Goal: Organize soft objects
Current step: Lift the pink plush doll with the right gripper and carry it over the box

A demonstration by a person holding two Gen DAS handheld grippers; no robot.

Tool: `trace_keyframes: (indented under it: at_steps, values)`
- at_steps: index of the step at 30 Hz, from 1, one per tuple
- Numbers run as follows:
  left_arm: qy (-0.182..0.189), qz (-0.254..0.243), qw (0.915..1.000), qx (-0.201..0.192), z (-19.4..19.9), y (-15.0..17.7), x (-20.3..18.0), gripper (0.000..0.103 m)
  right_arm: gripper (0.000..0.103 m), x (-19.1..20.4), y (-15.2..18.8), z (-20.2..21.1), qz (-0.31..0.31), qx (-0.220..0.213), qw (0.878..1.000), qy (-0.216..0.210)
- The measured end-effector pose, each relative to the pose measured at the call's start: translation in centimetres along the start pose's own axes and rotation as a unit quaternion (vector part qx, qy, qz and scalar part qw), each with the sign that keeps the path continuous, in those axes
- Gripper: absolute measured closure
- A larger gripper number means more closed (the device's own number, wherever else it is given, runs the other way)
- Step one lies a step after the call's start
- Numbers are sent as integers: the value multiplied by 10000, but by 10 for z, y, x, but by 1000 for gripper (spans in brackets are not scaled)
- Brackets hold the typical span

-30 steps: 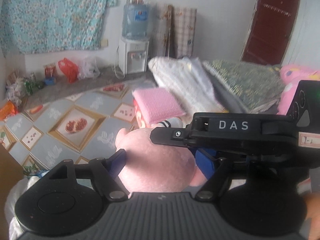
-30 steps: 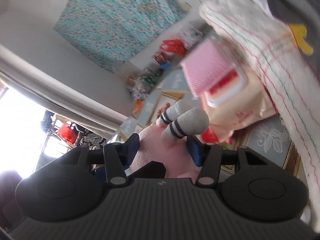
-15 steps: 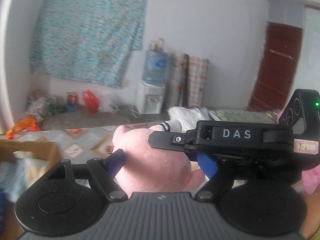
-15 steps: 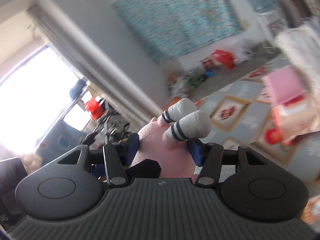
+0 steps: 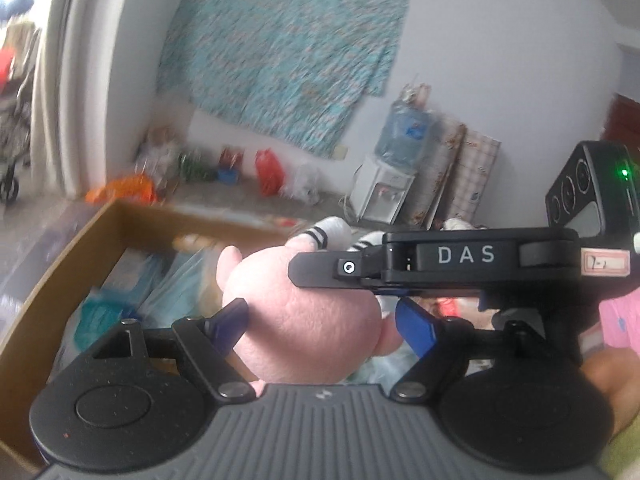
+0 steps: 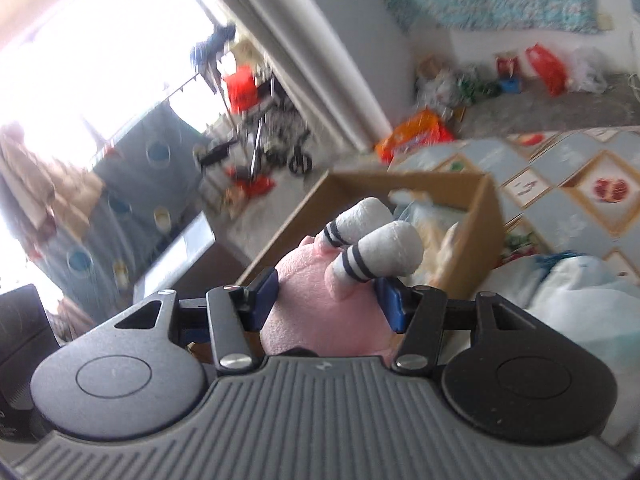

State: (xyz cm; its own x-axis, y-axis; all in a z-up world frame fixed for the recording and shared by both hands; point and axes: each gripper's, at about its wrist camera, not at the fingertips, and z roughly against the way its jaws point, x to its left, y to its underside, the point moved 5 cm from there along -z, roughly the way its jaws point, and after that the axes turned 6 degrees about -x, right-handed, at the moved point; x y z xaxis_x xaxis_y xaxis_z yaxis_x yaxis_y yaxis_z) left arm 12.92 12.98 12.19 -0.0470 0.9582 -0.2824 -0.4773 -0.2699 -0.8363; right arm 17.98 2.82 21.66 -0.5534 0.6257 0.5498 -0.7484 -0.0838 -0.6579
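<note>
Patterned blue-grey floor tiles point(image 6: 576, 196) run up to a white wall hung with a turquoise floral cloth point(image 5: 288, 56), a water dispenser point(image 5: 384, 192) and plastic bags below it, and a bright doorway on one side. An open cardboard box point(image 6: 486, 216), already holding bagged soft things, sits on the floor.

The pink plush toy point(image 5: 308, 328) is held in the air near the box. The left gripper point(image 5: 320, 326) has its jaws wide around the round body; the right gripper point(image 6: 326, 298) is clamped narrower on the end with the grey striped legs point(image 6: 380, 248).

The likely risk is the soft body squirming out of one grip mid-carry, or the legs catching the box rim and tipping the toy outside.
</note>
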Motion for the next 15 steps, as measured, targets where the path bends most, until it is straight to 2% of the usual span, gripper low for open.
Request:
trace_keyframes:
  at_steps: [6,11,15]
  values:
    - [-95,440,9977,510,-22,11,64,22,50,30,6,-77,277,790,9962,230]
    - [-169,778,9932,849,-39,29,98,22,51,29,13,-127,362,1327,9892,516]
    - [-265,859,9903,1058,-56,40,115,18,61,21,15,-155,532,1541,9838,746]
